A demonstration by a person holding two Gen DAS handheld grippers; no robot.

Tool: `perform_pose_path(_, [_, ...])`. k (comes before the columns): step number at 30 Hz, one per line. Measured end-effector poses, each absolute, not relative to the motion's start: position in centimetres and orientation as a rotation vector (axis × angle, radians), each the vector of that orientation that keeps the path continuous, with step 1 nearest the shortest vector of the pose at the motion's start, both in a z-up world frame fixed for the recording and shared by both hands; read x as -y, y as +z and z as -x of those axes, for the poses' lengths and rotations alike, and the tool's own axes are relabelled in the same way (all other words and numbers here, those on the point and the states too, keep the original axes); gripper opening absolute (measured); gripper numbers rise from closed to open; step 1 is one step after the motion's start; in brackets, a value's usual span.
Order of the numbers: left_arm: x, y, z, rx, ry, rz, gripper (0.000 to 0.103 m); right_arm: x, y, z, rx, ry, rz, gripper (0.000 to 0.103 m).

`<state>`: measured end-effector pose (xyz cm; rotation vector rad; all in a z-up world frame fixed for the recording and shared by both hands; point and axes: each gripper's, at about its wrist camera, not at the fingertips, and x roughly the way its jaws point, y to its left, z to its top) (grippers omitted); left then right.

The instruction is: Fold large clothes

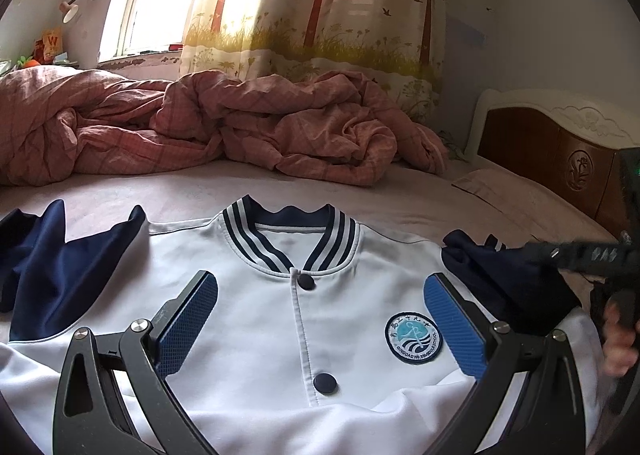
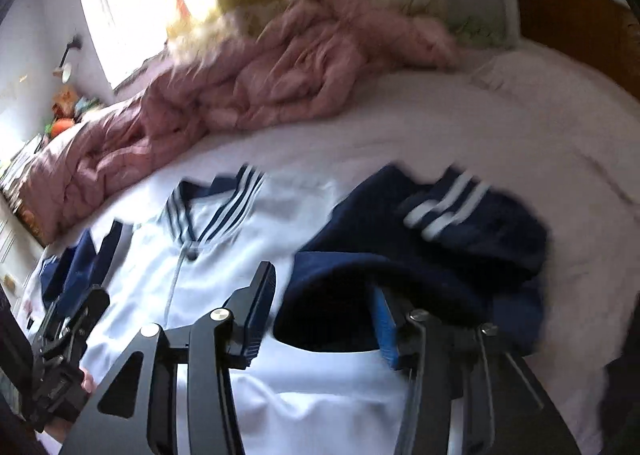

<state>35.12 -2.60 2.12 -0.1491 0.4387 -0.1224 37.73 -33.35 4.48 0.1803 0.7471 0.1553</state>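
A white school jacket (image 1: 256, 319) with navy sleeves, a striped collar and a round badge lies face up on the bed. My left gripper (image 1: 320, 319) is open above its chest, holding nothing. My right gripper (image 2: 324, 319) is open over the jacket's right side, in a blurred view. The bunched navy sleeve (image 2: 420, 255) with its striped cuff (image 2: 448, 207) lies against the right pad; whether it is gripped is unclear. The right gripper also shows in the left wrist view at the right edge (image 1: 584, 255), over that sleeve (image 1: 508, 279). The other navy sleeve (image 1: 60, 267) lies crumpled at the left.
A rumpled pink quilt (image 1: 208, 127) is heaped along the far side of the bed. A wooden headboard (image 1: 560, 155) stands at the right. A window and tree-print curtain (image 1: 320, 3) are behind. The pale sheet (image 2: 500, 127) lies beyond the jacket.
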Motion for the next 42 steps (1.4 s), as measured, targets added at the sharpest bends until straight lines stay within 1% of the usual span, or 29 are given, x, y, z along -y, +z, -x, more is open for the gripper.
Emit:
perform_pose_path(5, [2.6, 2.1, -35.2, -0.443, -0.122, 0.156, 0.102, 37.6, 6.5, -36.7, -0.625, 0.041, -0.244, 0.048])
perform_pose_path(10, [2.7, 2.0, -35.2, -0.445, -0.121, 0.152, 0.102, 41.2, 6.1, -36.2, -0.531, -0.085, -0.301, 0.048])
perform_pose_path(11, [2.7, 2.0, -35.2, -0.445, -0.122, 0.149, 0.102, 41.5, 5.5, -36.6, -0.541, -0.127, -0.27, 0.049])
perform_pose_path(13, [2.7, 2.0, -35.2, -0.444, -0.124, 0.144, 0.102, 41.6, 4.1, -38.0, -0.633, -0.164, -0.206, 0.049])
perform_pose_path(15, [2.8, 2.0, -35.2, -0.445, -0.122, 0.142, 0.102, 41.8, 1.7, -39.8, -0.785, -0.157, -0.217, 0.049])
perform_pose_path(17, [2.8, 2.0, -35.2, -0.448, -0.122, 0.144, 0.102, 41.5, 0.6, -40.5, -0.829, -0.137, -0.228, 0.049])
perform_pose_path(20, [2.7, 1.9, -35.3, -0.452, -0.121, 0.15, 0.102, 40.1, 0.2, -41.0, -0.855, -0.186, -0.106, 0.049])
perform_pose_path(21, [2.7, 1.9, -35.4, -0.453, -0.119, 0.151, 0.102, 39.6, 0.2, -41.0, -0.849, -0.209, -0.064, 0.042])
perform_pose_path(22, [2.6, 1.9, -35.4, -0.454, -0.118, 0.152, 0.102, 39.4, 0.3, -40.9, -0.835, -0.225, -0.043, 0.002])
perform_pose_path(23, [2.6, 1.9, -35.3, -0.452, -0.117, 0.153, 0.102, 39.2, 0.7, -40.5, -0.799, -0.256, -0.022, 0.004])
perform_pose_path(24, [2.5, 2.0, -35.2, -0.446, -0.113, 0.154, 0.102, 38.6, 1.6, -39.7, -0.716, -0.296, 0.002, 0.004])
perform_pose_path(26, [2.3, 2.2, -34.8, -0.417, -0.103, 0.16, 0.096, 36.9, 4.1, -37.8, -0.542, -0.239, 0.023, 0.004])
perform_pose_path(27, [2.1, 2.4, -34.6, -0.404, -0.098, 0.164, 0.088, 35.8, 5.5, -36.6, -0.468, -0.155, 0.022, 0.004])
perform_pose_path(28, [2.0, 2.5, -34.6, -0.4, -0.099, 0.168, 0.085, 35.0, 6.4, -35.7, -0.433, -0.078, 0.002, 0.004])
perform_pose_path(29, [1.7, 2.6, -34.6, -0.401, -0.105, 0.174, 0.085, 34.3, 7.0, -35.3, -0.426, 0.002, -0.035, 0.004])
perform_pose_path(31, [1.2, 2.6, -34.7, -0.406, -0.117, 0.196, 0.082, 33.0, 7.6, -35.0, -0.445, 0.176, -0.153, 0.004])
perform_pose_path(33, [1.0, 2.8, -34.6, -0.397, -0.135, 0.196, 0.082, 31.4, 7.5, -35.0, -0.461, 0.35, -0.237, 0.004])
perform_pose_path(37, [1.8, 3.1, -34.4, -0.394, -0.127, 0.127, 0.082, 28.9, 6.8, -34.5, -0.441, 0.385, -0.173, 0.004])
perform_pose_path(38, [2.1, 3.0, -34.6, -0.404, -0.12, 0.108, 0.082, 28.2, 6.2, -35.1, -0.476, 0.329, -0.118, 0.004])
perform_pose_path(40, [2.8, 2.5, -35.1, -0.438, -0.125, 0.08, 0.082, 27.2, 4.3, -36.7, -0.631, 0.199, -0.011, 0.004])
perform_pose_path(42, [3.2, 2.1, -35.4, -0.468, -0.146, 0.064, 0.082, 27.9, 2.1, -38.7, -0.851, 0.052, 0.031, 0.004])
